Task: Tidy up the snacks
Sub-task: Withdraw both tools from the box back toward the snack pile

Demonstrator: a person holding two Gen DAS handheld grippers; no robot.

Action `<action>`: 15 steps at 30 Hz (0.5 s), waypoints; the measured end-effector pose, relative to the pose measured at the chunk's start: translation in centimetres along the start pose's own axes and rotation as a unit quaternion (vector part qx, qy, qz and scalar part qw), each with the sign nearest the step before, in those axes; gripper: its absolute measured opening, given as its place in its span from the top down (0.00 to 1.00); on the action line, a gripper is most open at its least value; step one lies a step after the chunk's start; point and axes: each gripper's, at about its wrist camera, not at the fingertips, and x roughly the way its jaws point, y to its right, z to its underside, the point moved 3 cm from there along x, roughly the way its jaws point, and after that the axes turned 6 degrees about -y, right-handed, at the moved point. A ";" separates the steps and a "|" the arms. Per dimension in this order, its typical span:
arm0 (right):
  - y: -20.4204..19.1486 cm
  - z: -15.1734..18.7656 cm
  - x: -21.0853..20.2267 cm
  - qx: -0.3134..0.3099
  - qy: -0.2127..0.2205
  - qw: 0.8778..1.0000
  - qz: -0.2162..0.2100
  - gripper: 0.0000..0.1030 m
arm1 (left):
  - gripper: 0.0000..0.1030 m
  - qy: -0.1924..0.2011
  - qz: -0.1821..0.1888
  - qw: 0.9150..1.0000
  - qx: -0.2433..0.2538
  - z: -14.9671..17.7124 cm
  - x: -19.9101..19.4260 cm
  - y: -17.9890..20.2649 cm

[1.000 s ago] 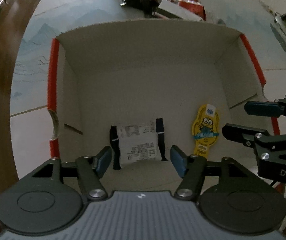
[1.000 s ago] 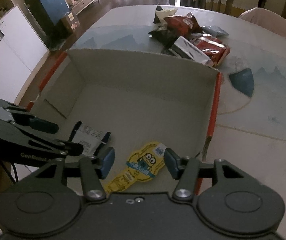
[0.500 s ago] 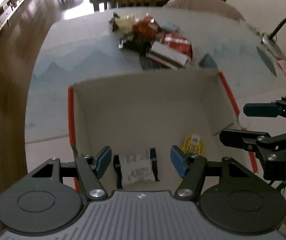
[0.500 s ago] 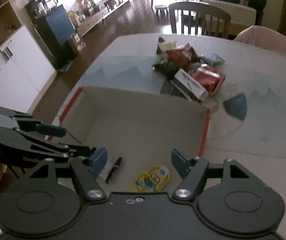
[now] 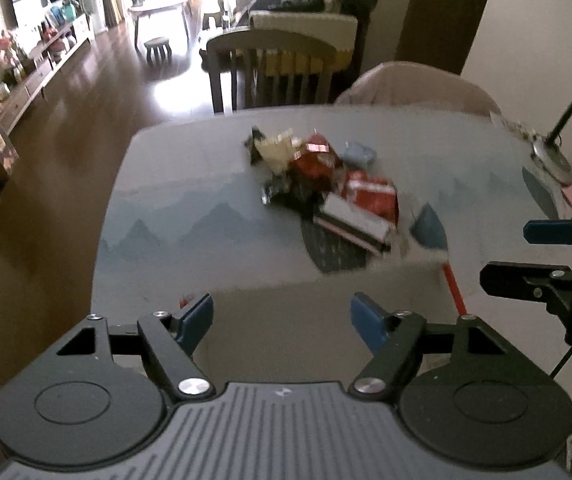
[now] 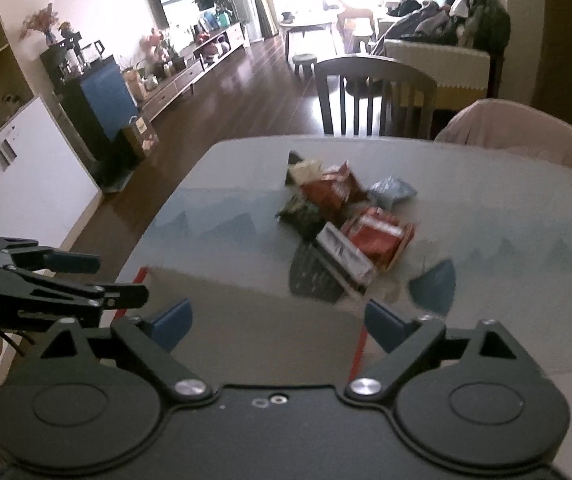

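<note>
A pile of snack packets (image 5: 325, 184) lies on the far half of the table; it also shows in the right wrist view (image 6: 341, 216). It holds red bags, a white bar box (image 6: 343, 254), a pale blue pack (image 6: 391, 192) and dark packs. The cardboard box (image 5: 286, 308) with red edges lies just ahead of both grippers; only its far wall (image 6: 254, 304) shows and its inside is hidden. My left gripper (image 5: 282, 320) is open and empty above the box. My right gripper (image 6: 278, 322) is open and empty beside it.
The table (image 5: 190, 208) has a blue mountain-print cover. A wooden chair (image 5: 272, 68) and a covered chair (image 5: 413, 88) stand at the far edge. A desk lamp base (image 5: 549, 156) sits at the right. Wooden floor lies to the left.
Both grippers have lifted and tilted up from the box. The two packets inside the box have dropped out of sight, and the snack pile and the room have come into view.
</note>
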 end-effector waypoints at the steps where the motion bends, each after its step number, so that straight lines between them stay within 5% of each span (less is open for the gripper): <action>1: 0.3 -0.5 0.0 0.000 0.003 1.000 0.002 0.08 | 0.26 0.006 -0.001 1.000 0.001 -0.4 -0.1 0.0; 6: 1.6 -2.9 0.3 0.004 0.017 1.000 0.012 0.02 | 0.15 0.035 0.000 0.999 -0.002 -3.0 -0.2 0.1; 15: 5.0 -7.6 3.6 0.020 0.004 0.999 0.026 0.01 | 0.15 0.015 -0.010 0.999 -0.039 -8.1 3.3 -0.6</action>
